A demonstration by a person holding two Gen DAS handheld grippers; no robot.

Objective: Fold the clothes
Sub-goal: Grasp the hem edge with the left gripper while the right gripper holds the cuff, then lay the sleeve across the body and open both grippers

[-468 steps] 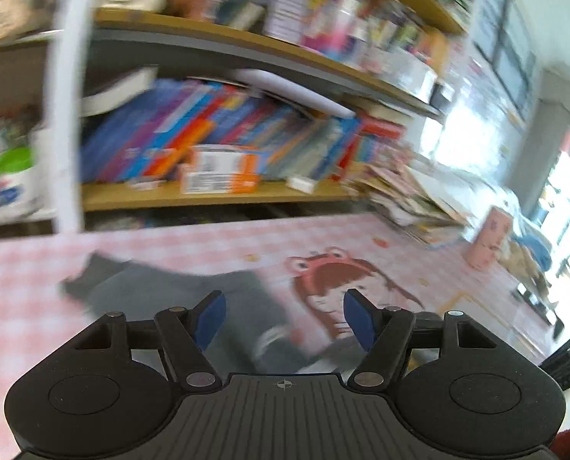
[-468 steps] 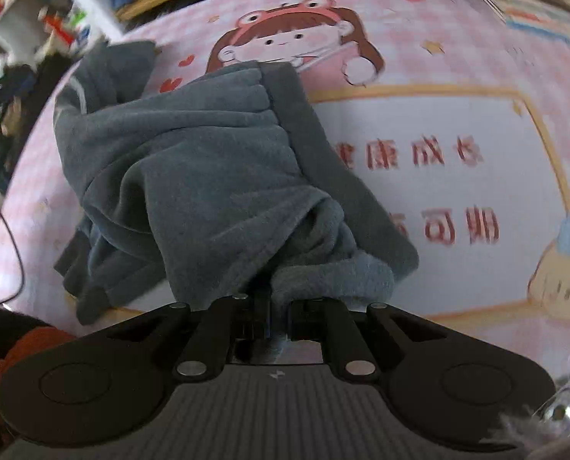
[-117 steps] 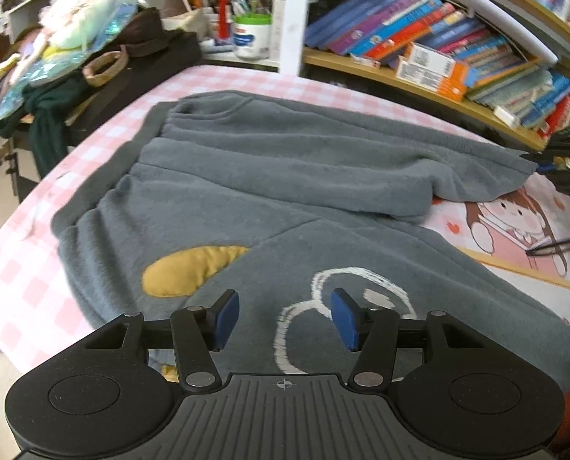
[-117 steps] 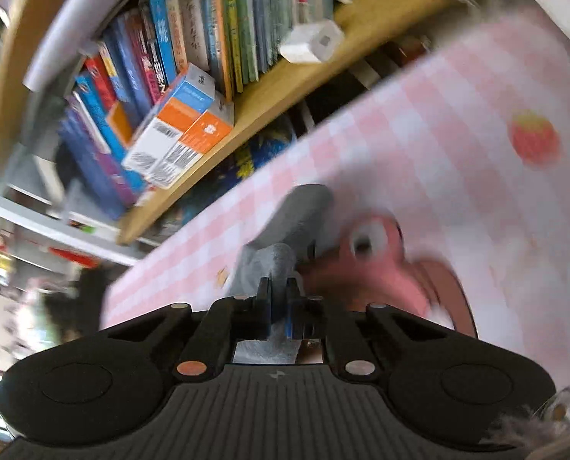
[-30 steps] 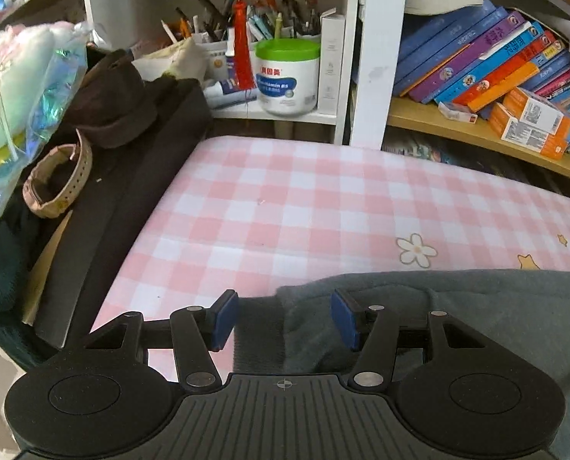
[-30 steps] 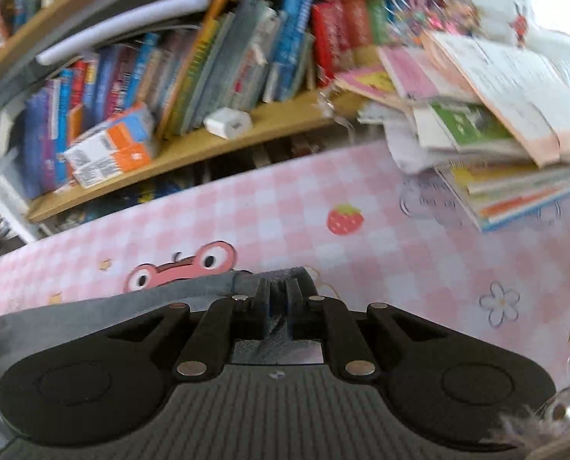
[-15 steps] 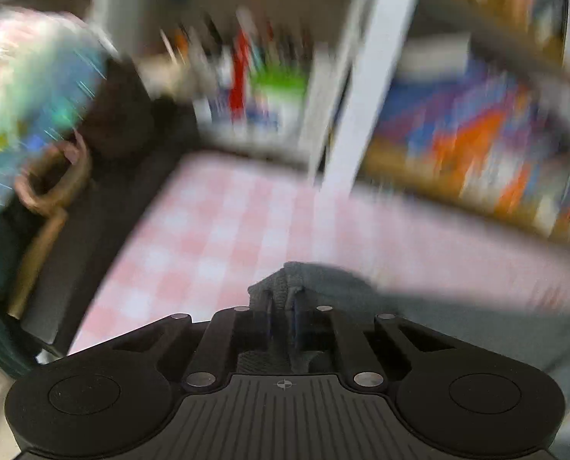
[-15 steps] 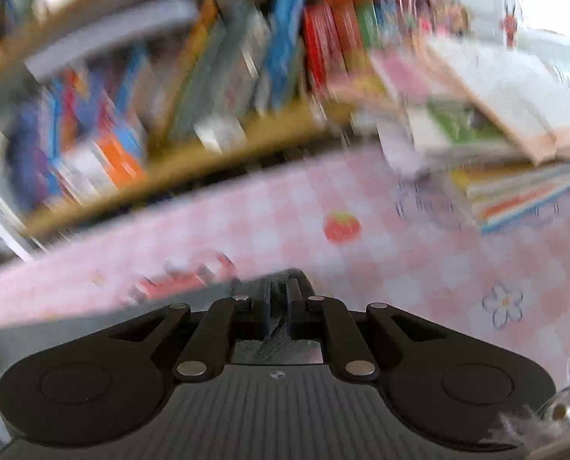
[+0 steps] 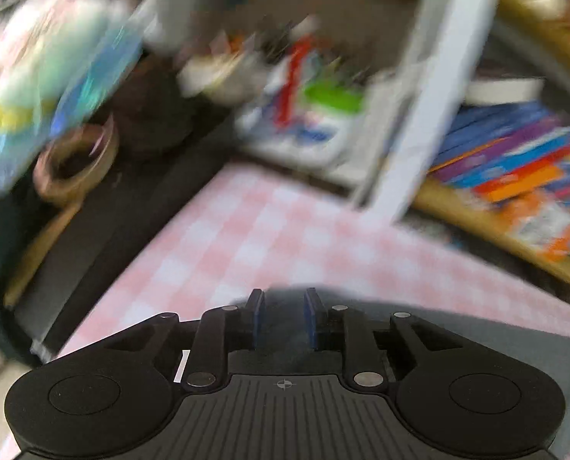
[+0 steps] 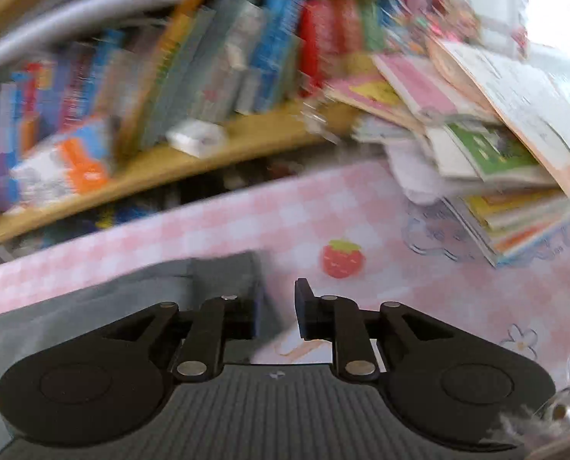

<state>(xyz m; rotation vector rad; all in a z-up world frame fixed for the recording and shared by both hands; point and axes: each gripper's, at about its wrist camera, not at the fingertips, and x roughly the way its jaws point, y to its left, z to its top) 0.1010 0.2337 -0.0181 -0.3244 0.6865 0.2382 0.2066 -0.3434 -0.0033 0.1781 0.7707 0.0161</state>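
Sweater [image 9: 457, 329]: soft, floppy fleece; grab at edges. Left gripper [image 9: 282, 316] opening over cloth, right gripper [image 10: 278, 308] opening, empty.

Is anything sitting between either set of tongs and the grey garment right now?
Nothing visible is. The left tongs, jaws opening, straddle the edge of the grey garment directly. The right tongs, also opening, sit just off the garment's corner, with only bare pink checked cloth between the pads.

garment [image 10: 93, 299]: grey | tablecloth [image 10: 285, 222]: pink-white check, red strawberry [image 10: 341, 258] | shelf [image 10: 193, 161]: wood-yellow
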